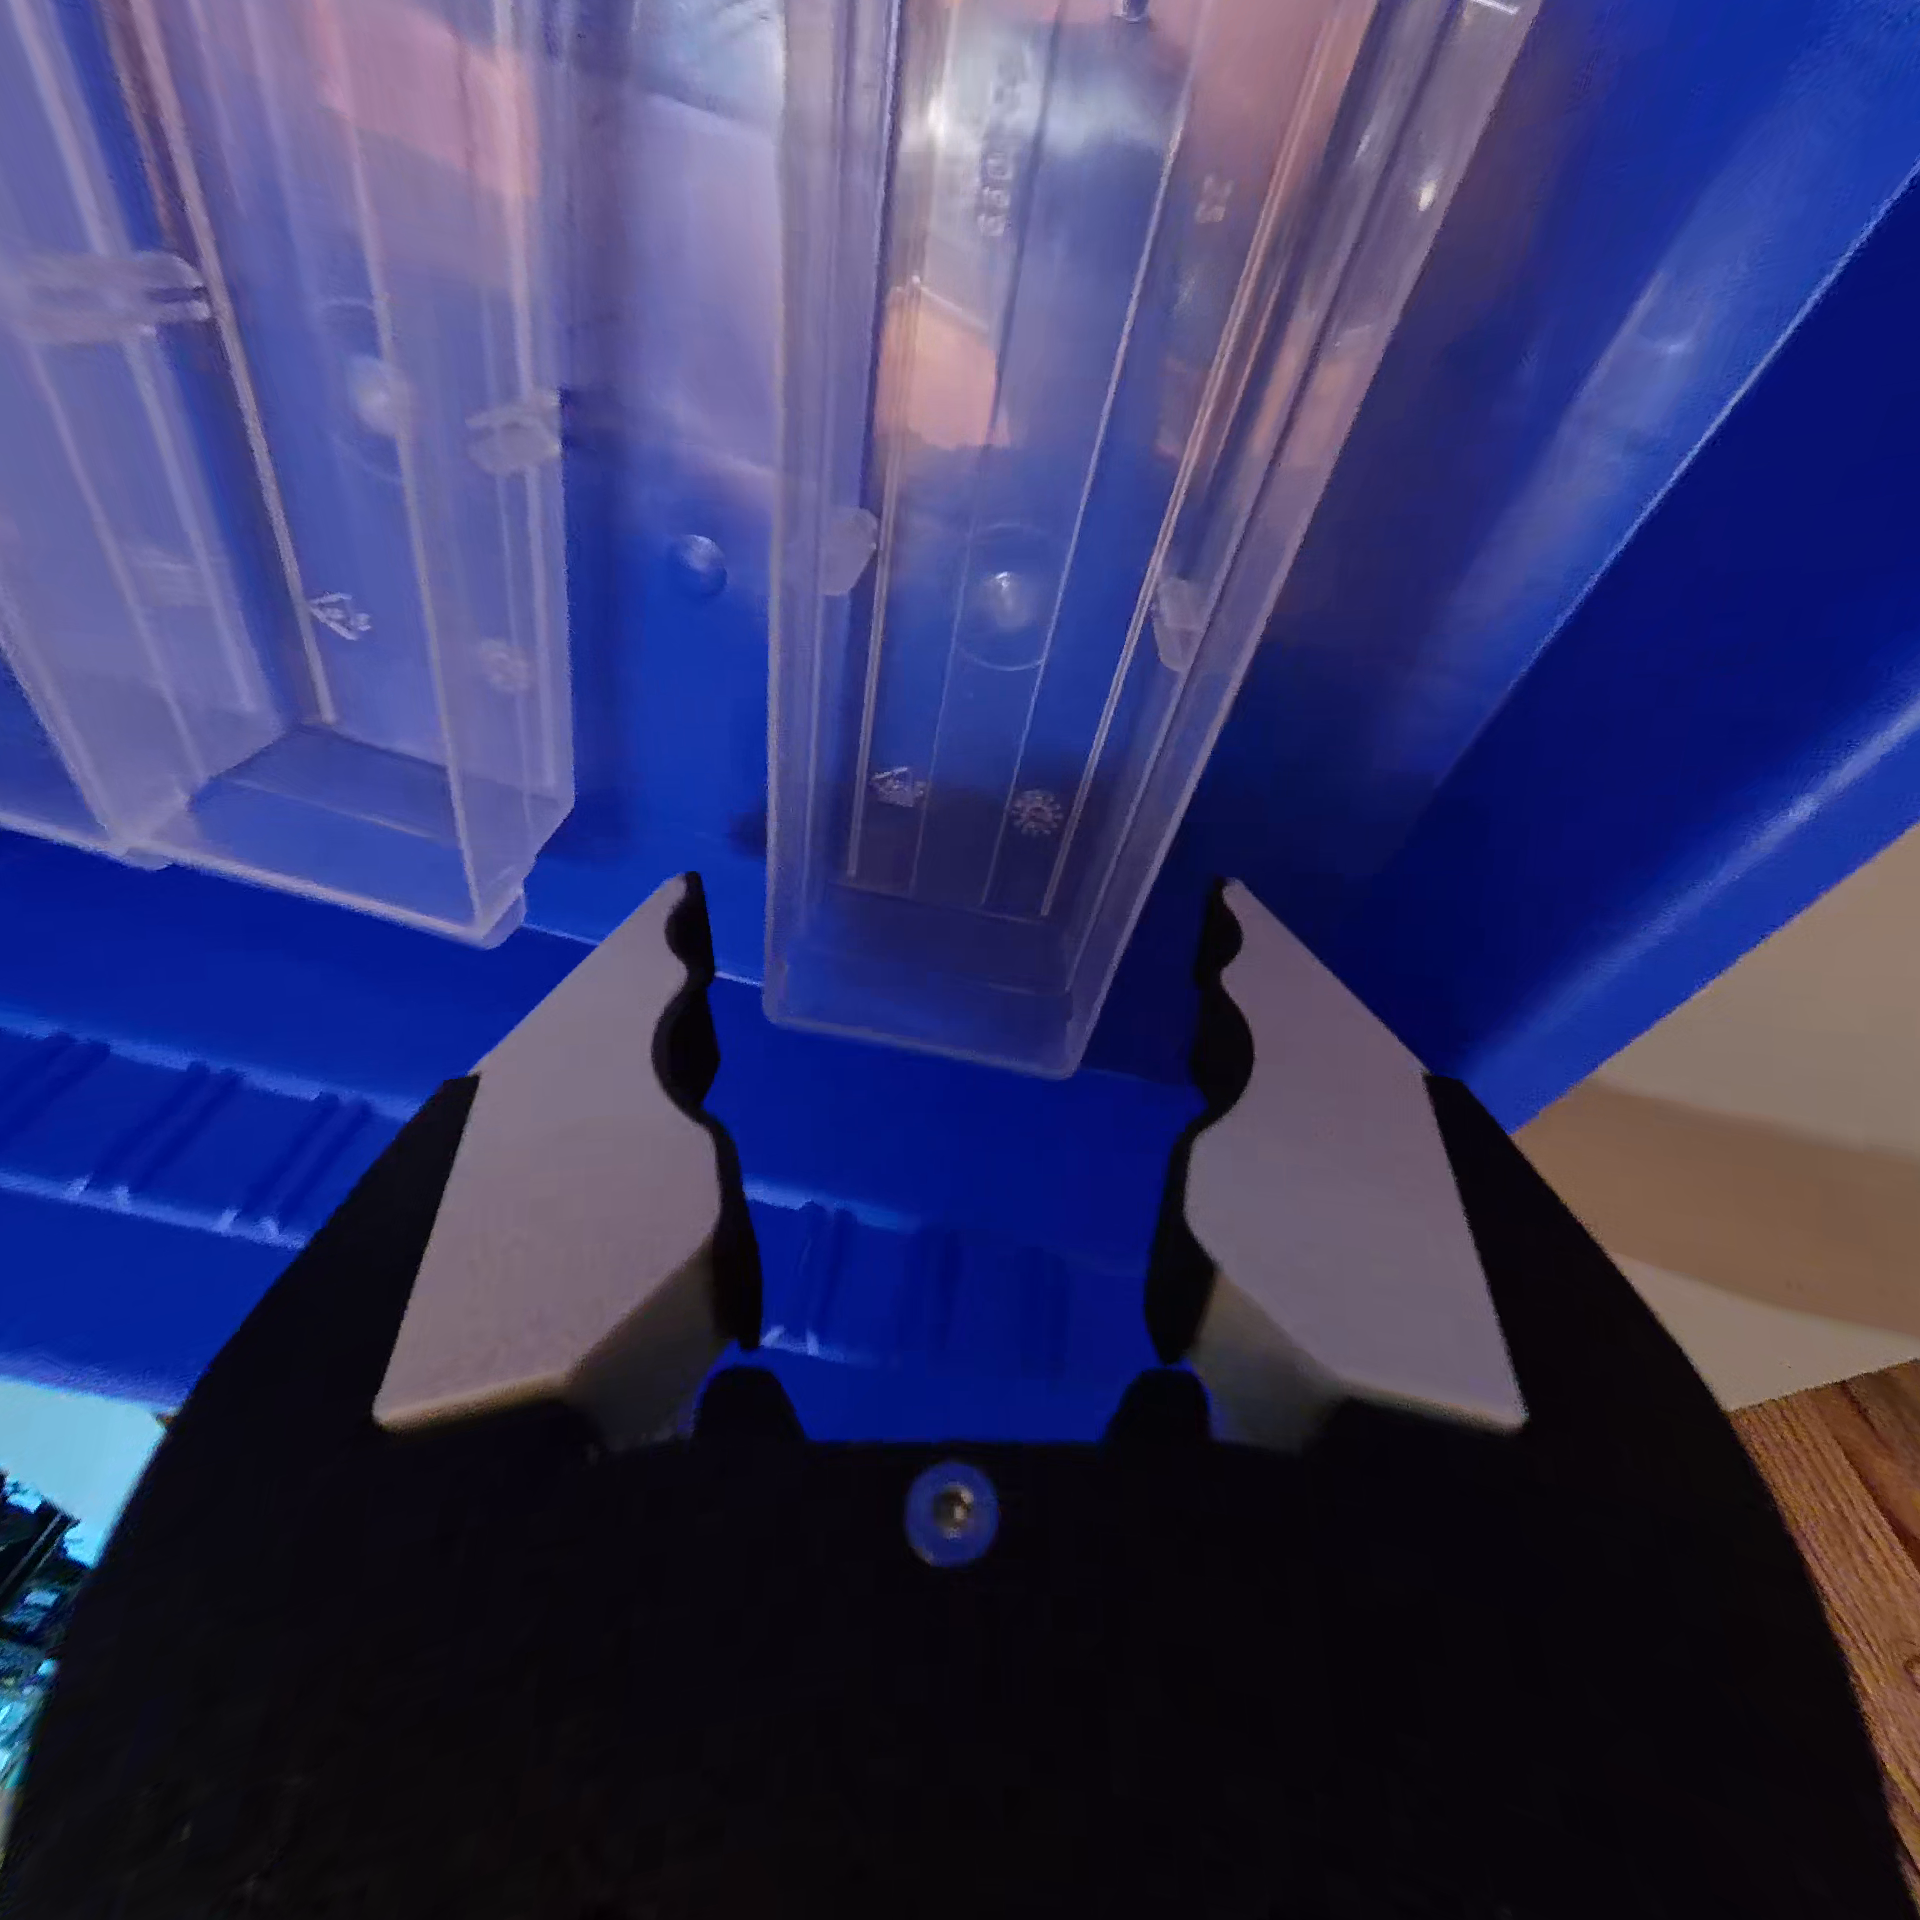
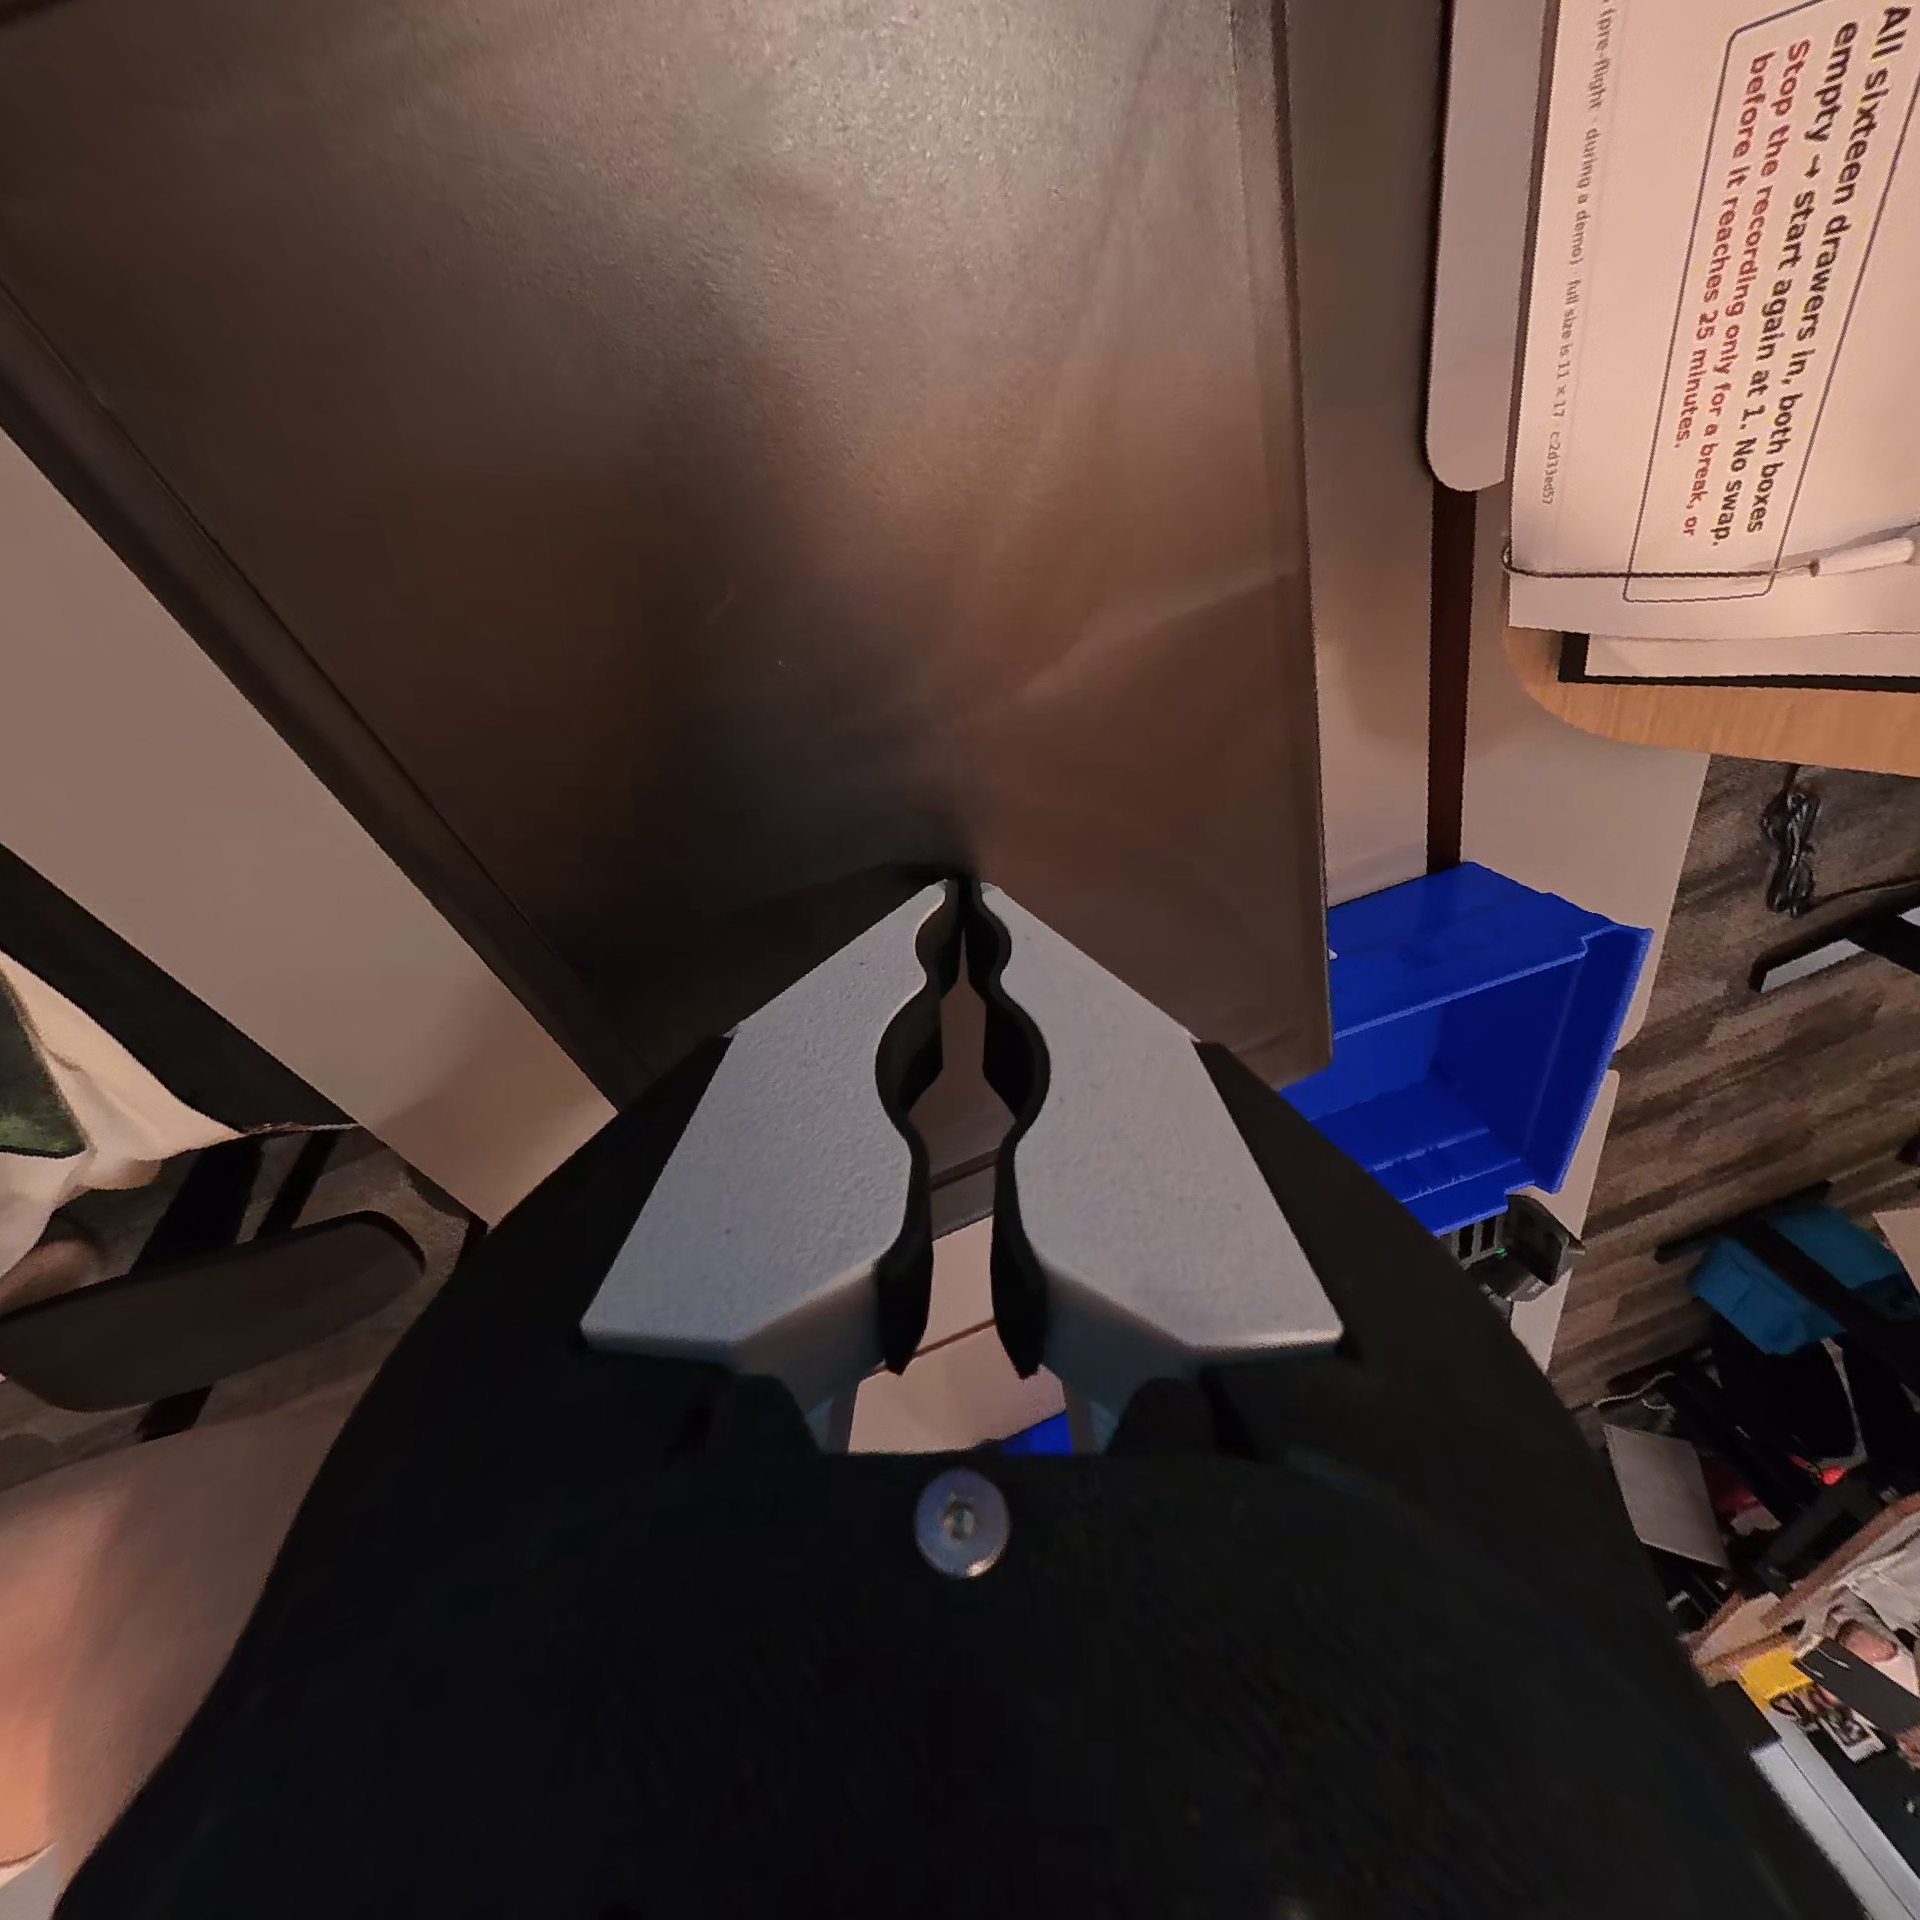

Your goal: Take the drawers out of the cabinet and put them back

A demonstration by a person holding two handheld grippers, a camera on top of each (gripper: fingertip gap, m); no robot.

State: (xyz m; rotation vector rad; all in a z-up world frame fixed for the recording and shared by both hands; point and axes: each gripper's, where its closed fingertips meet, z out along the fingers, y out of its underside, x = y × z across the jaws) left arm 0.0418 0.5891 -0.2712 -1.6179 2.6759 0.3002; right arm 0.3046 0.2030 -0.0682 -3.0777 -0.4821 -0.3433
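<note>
In the left wrist view, a clear plastic drawer (image 1: 987,520) lies lengthwise in a blue bin (image 1: 1621,582). Its near end sits between the tips of my left gripper (image 1: 956,883), which is open and not touching it. Another clear drawer (image 1: 343,520) lies to its left in the same bin. In the right wrist view, my right gripper (image 2: 961,883) is shut with nothing between its fingers. Its tips rest against the dark grey side panel of the cabinet (image 2: 727,416). The cabinet's drawer openings are hidden.
A blue bin (image 2: 1455,1039) stands behind the cabinet's right edge. A printed sheet (image 2: 1683,312) hangs at the upper right above a wooden ledge (image 2: 1714,717). Clutter fills the floor at the lower right (image 2: 1766,1403). A wooden surface (image 1: 1849,1507) shows beside the bin.
</note>
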